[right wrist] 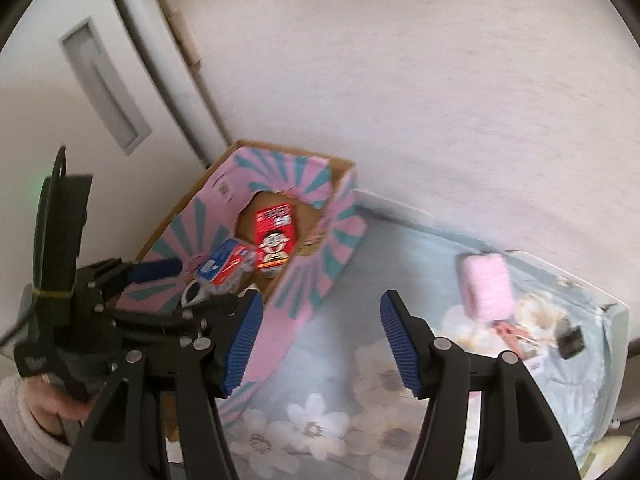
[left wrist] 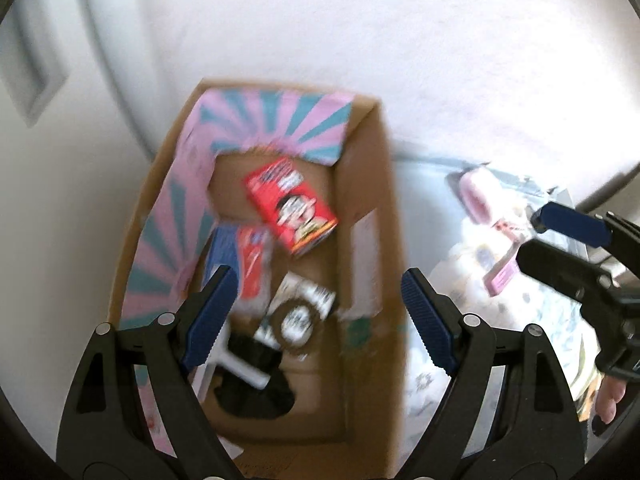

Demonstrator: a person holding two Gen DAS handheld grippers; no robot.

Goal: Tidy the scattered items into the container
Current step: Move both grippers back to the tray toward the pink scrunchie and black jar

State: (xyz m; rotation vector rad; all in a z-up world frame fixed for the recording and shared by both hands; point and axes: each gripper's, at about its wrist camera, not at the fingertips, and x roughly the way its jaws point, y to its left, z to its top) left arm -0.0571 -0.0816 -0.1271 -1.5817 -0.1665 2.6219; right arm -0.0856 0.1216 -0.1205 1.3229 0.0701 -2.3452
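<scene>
From the left wrist, the left claw (left wrist: 316,312) hangs over the cardboard box (left wrist: 368,208) with its jaws wide apart and nothing between them. A red packet (left wrist: 290,208), a blue-and-red packet (left wrist: 244,264) and a black-and-white item (left wrist: 298,314) already lie inside (blur hides finer detail).

From the right wrist, the right claw (right wrist: 320,336) is also parted and empty, above the floral bed cover (right wrist: 360,400) just beside the box. A pink item (right wrist: 484,286) lies well apart on the bed, with small things near it. A drop seems just finished; next, I judge, comes reaching for that pink item.
</scene>
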